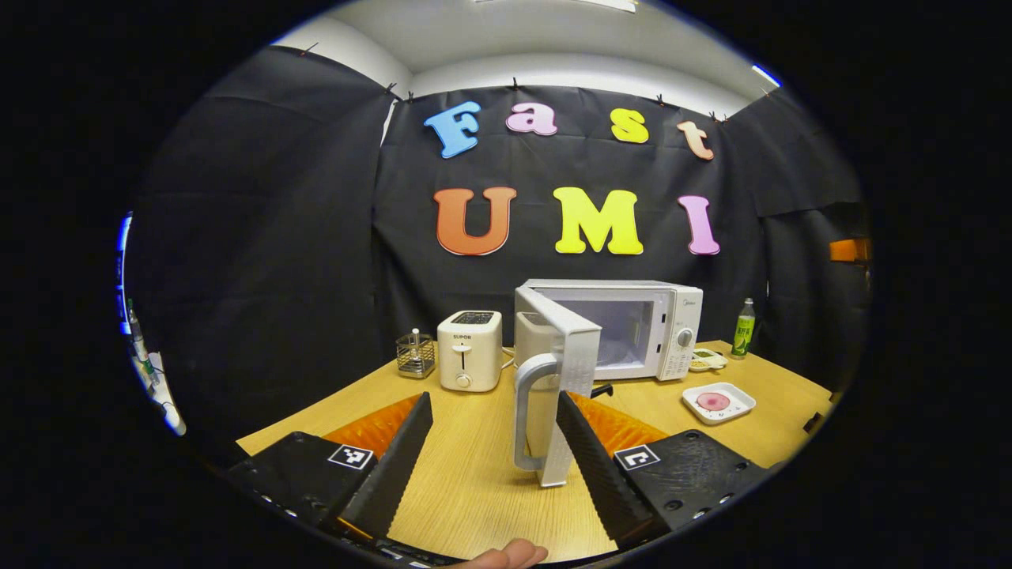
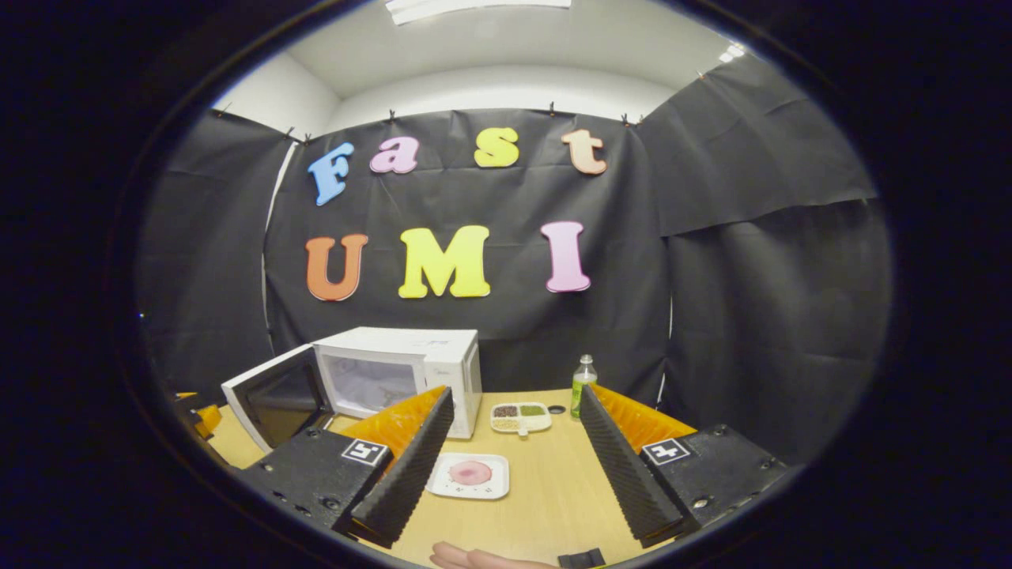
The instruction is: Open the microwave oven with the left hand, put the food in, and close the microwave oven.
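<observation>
We see toaster (image 1: 470, 349) far left on table (image 1: 474, 474) | microwave (image 1: 632, 328) far centre, door (image 1: 565, 371) swung open, its handle (image 1: 528, 411) between our left gripper (image 1: 494, 442) fingers, spread wide, not touching | food plate (image 2: 470, 476) near, between right gripper (image 2: 514, 458) fingers, wide apart | bottle (image 2: 583, 385) far right

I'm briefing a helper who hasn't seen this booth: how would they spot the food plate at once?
Start at the white microwave oven on the wooden table. In front of it lies a white square plate with a pink round food item. Unlike the divided snack tray behind it, it has one compartment.
</observation>
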Tool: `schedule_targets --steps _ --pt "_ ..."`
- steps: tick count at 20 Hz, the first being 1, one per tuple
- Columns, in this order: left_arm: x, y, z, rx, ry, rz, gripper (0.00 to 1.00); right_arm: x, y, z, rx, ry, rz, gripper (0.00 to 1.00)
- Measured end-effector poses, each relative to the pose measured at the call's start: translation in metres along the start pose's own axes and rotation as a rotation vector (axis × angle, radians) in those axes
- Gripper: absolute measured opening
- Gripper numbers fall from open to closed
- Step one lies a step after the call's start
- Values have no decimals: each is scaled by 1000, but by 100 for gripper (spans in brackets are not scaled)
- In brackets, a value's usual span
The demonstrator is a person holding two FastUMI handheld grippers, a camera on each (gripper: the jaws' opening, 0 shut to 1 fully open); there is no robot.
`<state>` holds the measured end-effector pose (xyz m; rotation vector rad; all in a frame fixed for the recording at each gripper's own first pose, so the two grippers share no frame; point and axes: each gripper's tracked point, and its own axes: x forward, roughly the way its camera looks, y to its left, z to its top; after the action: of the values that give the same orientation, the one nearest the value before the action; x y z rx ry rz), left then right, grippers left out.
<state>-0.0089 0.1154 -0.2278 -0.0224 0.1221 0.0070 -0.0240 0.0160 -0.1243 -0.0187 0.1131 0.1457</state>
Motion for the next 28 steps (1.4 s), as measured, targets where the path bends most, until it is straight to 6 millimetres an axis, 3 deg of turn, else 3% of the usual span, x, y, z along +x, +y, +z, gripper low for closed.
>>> schedule_targets --steps 1,3,5,6,8,10,11,12,13,14,15,19,20,21,25,26,28 --pt "-4 1 6 -11 -4 7 95 5 -1 -1 -2 8 1 94" --pt "-12 1 17 -33 -3 17 95 20 -7 -4 -21 30 -8 100" --pt "-17 2 33 -41 -8 37 95 38 -13 -10 -46 72 -10 94" --pt "-19 0 41 -41 -17 41 95 49 -15 -13 -60 103 -7 100" --pt "-19 -7 60 -26 -41 55 95 73 -18 -24 -83 180 15 94" --pt "-18 -17 77 1 -64 77 95 99 -18 -43 -101 295 56 100" --pt "-17 -23 84 19 -69 83 95 110 -17 -55 -107 361 85 94" --pt "-16 -31 91 41 -74 90 95 118 -14 -69 -107 429 119 100" --pt "-16 -36 96 66 -79 101 94 127 -12 -86 -95 503 151 95" --pt "-14 -39 100 91 -87 119 94 137 -13 -103 -76 583 169 100" --pt "-11 -42 104 110 -90 137 94 147 -12 -123 -59 666 191 94" --pt "7 -69 104 97 -52 108 95 176 -6 -202 23 972 253 100" --pt "11 -72 105 84 -46 97 95 180 -5 -221 39 1043 260 95" --pt "14 -75 107 74 -49 92 95 184 -2 -237 62 1094 265 83" --pt "19 -85 121 66 -92 73 96 195 3 -275 120 1236 254 78" --pt "19 -88 125 68 -101 62 96 199 2 -280 121 1255 241 82" --pt "18 -92 136 73 -125 50 96 199 4 -286 142 1314 243 75"
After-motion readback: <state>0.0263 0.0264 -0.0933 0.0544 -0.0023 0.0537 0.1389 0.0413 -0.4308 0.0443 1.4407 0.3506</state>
